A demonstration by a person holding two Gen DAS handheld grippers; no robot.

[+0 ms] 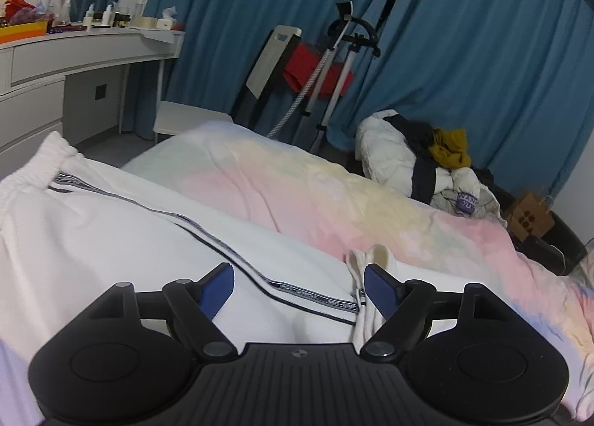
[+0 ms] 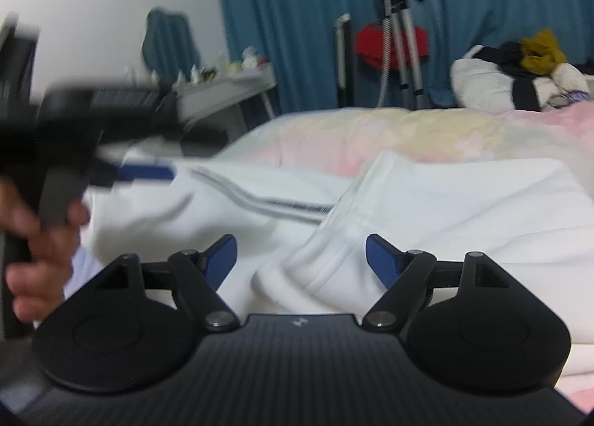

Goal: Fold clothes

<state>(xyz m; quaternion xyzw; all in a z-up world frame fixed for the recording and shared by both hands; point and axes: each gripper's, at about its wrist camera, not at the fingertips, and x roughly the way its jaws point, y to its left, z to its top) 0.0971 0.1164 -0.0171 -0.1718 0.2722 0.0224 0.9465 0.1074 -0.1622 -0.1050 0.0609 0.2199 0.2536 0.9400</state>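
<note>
White track trousers (image 1: 111, 225) lie spread over the bed (image 1: 304, 181), on top of a pastel duvet in pink, yellow and pale blue. The cloth is thick and soft-looking. A gathered elastic waistband (image 1: 41, 162) sits at the far left of the left wrist view, and a dark side stripe with small printed lettering (image 1: 208, 236) runs diagonally from it toward the camera. A ribbed cuff and a white drawstring end (image 1: 365, 273) lie at the near right.

The left gripper (image 1: 299, 290) hovers low over the trousers with its blue-padded fingers (image 1: 217, 290) spread wide, holding nothing; the right pad is just beside the cuff.

In the right wrist view the trousers bunch into a raised fold (image 2: 334, 236) with a stitched seam. The right gripper (image 2: 300, 259) has its fingers wide apart on either side of that fold, clamped on nothing. The left gripper shows there as a motion-blurred shape, held in a hand (image 2: 41, 247).

Blue curtains (image 1: 464, 36) hang behind the bed, with a heap of other clothes (image 1: 427, 158) beyond it.
</note>
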